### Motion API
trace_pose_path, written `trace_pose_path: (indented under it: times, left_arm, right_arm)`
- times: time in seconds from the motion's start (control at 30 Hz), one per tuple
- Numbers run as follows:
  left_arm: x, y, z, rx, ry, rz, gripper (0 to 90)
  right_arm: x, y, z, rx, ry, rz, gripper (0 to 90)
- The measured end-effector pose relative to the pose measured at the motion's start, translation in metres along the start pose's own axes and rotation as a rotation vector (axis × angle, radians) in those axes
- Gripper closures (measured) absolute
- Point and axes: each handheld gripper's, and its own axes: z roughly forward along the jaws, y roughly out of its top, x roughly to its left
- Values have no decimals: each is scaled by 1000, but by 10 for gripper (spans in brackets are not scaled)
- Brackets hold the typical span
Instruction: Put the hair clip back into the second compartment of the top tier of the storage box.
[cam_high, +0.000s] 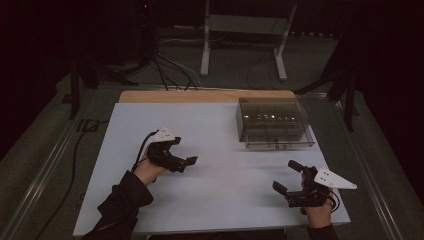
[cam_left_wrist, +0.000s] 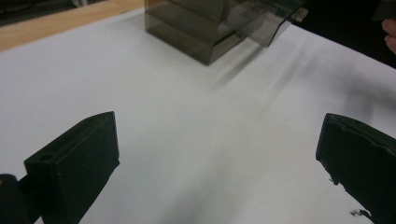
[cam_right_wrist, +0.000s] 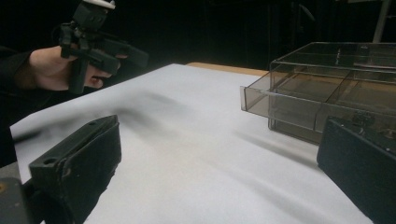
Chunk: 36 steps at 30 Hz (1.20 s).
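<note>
Standing by: both grippers hang over the table (cam_high: 210, 125) with nothing in them, and the smoky box (cam_high: 272, 122) is untouched.
Left gripper (cam_high: 186, 161): released, jaws spread wide with bare white tabletop between them in the left gripper view; it sits over the near-left part of the table, pointing toward the box.
Right gripper (cam_high: 284, 176): also released, jaws well apart and holding nothing; it sits near the front right corner, with the box near, just beyond it.
Where the box is: at the far right of the white surface, its back close to the bare wooden strip (cam_high: 200, 96) along the far edge.
Progress: by my reading nothing is done yet; neither gripper touches the box, and the approach, any grasp and any handling are all left.
Drawer (cam_right_wrist: 289, 105): the lowest tray seems to jut forward a little from the box front in the right gripper view; I cannot tell whether anything lies inside.
Box material: tinted see-through plastic, hard and glossy, square-cornered, split by thin inner walls into compartments; likely slippery to pinch.
Table surface: matt white sheet, smooth and flat, showing soft shadows.
Jaws: black, blocky, flat-faced pads with a dull finish.
Grey plates: thin, pale, three-cornered, riding on top of each gripper.
</note>
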Motion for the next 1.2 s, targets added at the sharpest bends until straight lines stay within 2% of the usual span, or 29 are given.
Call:
trace_pose_path:
  times: [0.03, 0.07, 0.17, 0.33, 0.47, 0.6, 0.73, 0.9, 1.03, 1.2]
  left_arm:
    - [2, -8, -3, -6, -6, -15, 4]
    - [2, -8, -3, -6, -6, -15, 4]
    - [4, -22, -11, -12, 4, -28, 4]
    - [4, -34, -19, -16, 17, -38, 4]
    - [1, -44, -25, -4, 29, -28, 4]
    - [-1, -56, -31, -10, 29, -42, 4]
    - [-2, -67, -38, -20, 49, -48, 4]
    - [-4, -84, -51, -33, 58, -66, 4]
    - [-6, -91, -56, -21, 69, -62, 4]
    - [-12, -101, -63, -2, 61, -63, 4]
  right_arm:
    - [0, 0, 0, 1, 2, -1, 0]
    - [0, 0, 0, 1, 2, -1, 0]
    - [0, 0, 0, 2, 0, -3, 0]
    - [0, 0, 0, 4, 0, -3, 0]
    - [1, 0, 1, 8, 3, -6, 0]
    - [1, -1, 1, 9, 2, -6, 0]
    - [2, -1, 2, 11, 1, -6, 0]
    - [3, -1, 2, 17, 1, -13, 0]
    - [3, -1, 2, 17, 1, -13, 0]
    - [3, 0, 2, 15, 1, -15, 0]
